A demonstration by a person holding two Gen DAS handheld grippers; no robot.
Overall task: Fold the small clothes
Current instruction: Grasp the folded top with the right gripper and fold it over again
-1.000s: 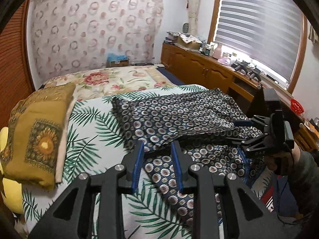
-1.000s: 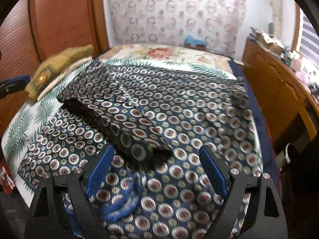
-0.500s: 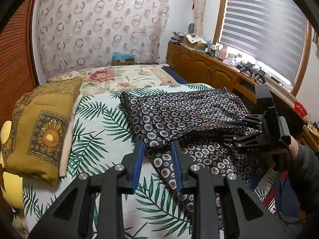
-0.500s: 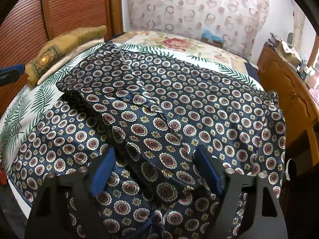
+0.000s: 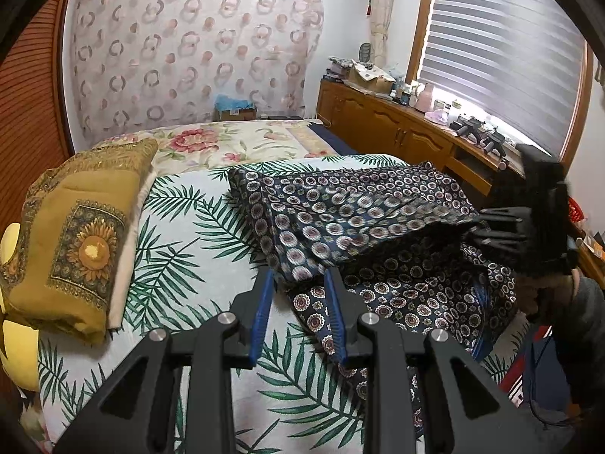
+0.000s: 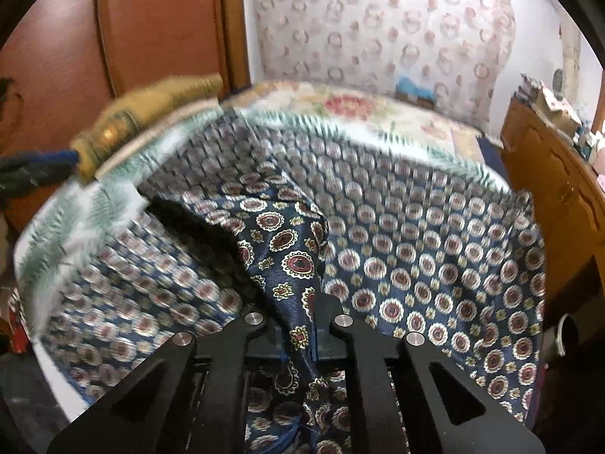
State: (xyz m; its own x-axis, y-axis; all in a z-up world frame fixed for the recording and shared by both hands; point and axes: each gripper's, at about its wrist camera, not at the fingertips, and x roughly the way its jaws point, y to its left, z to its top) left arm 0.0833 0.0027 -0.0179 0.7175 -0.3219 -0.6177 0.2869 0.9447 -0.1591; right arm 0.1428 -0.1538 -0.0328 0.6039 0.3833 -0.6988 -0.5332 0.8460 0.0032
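A dark blue garment with round medallions (image 5: pixel 359 219) lies spread on the leaf-print sheet (image 5: pixel 181 234). In the right wrist view it fills the bed (image 6: pixel 416 257). My right gripper (image 6: pixel 298 314) has its jaws closing tight on a raised fold of this fabric, which runs up between the fingers. From the left wrist view the same gripper (image 5: pixel 484 227) lifts the garment's right edge, blurred. My left gripper (image 5: pixel 298 276) hovers at the garment's near left corner. Its blue pads stand a little apart and press on nothing. It shows as a blurred blue tip (image 6: pixel 34 166) at the far left.
A mustard sunflower cushion (image 5: pixel 75 234) lies on the bed's left side. A wooden cabinet (image 5: pixel 397 140) with clutter runs along the right under the blinds. A person's sleeved hand (image 5: pixel 567 302) carries the right gripper. A wooden door (image 6: pixel 151 30) stands behind the bed.
My right gripper went from wide open over the garment to shut on a fold, and has raised it. The left gripper kept its narrow gap and barely moved.
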